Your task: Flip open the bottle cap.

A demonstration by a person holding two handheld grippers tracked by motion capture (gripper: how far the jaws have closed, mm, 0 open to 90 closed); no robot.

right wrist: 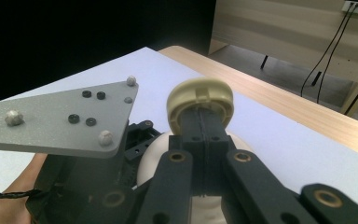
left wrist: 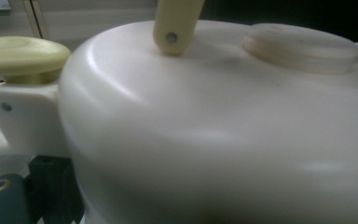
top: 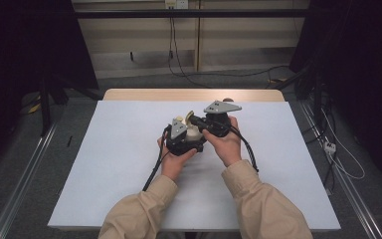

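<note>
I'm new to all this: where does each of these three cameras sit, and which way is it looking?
High view: above the person's side, looking forward and down on the white table; both sleeves, hands and grippers show, left gripper, right gripper.
Left gripper view: rides the left gripper, pressed close to a cream container with a yellowish knob.
Right gripper view: rides the right gripper, looking along its closed jaws, which pinch a round cream lid; the left gripper's grey plate shows.
Shared: all three see the cream container.
</note>
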